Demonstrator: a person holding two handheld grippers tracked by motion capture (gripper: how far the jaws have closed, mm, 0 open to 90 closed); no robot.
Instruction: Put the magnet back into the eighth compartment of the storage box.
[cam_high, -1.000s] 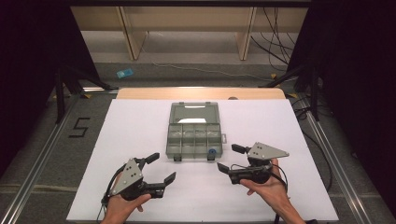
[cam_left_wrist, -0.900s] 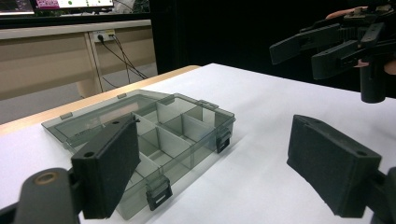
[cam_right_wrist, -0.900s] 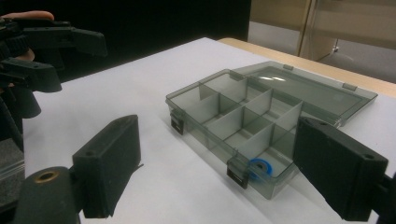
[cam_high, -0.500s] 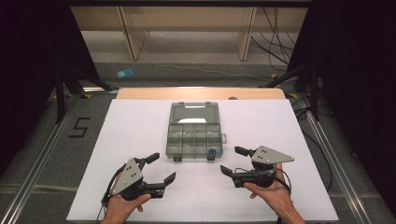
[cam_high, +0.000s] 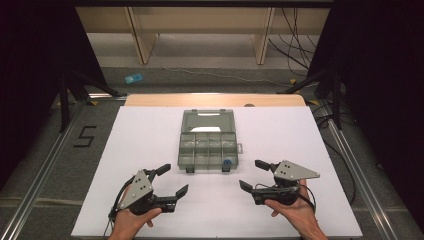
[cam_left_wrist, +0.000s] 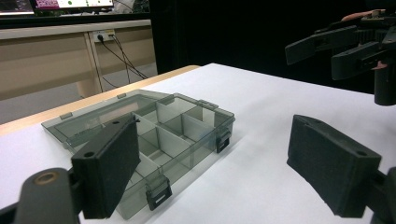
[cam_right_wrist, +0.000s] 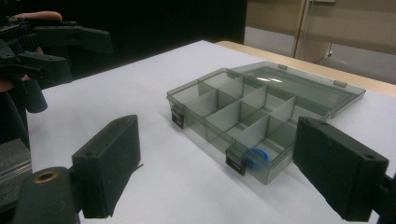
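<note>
1. A smoky clear plastic compartment box (cam_high: 208, 147) sits on the white desk (cam_high: 310, 150), about midway between its left and right edges and nearer the far edge, with its lid folded flat open toward that far edge.
2. The box tray is split into small compartments; a small blue ring-shaped part (cam_high: 228, 162) lies in the one at the near right corner, beside a black latch.
3. The left gripper (cam_high: 169, 181) is held in the person's left hand near the desk's near edge, left of the box, jaws spread wide with nothing between them.
4. The right gripper (cam_high: 253, 174) is held in the right hand near the near edge, right of the box, jaws likewise wide apart and empty.
5. Both grippers point toward the box and stay apart from it.
</note>
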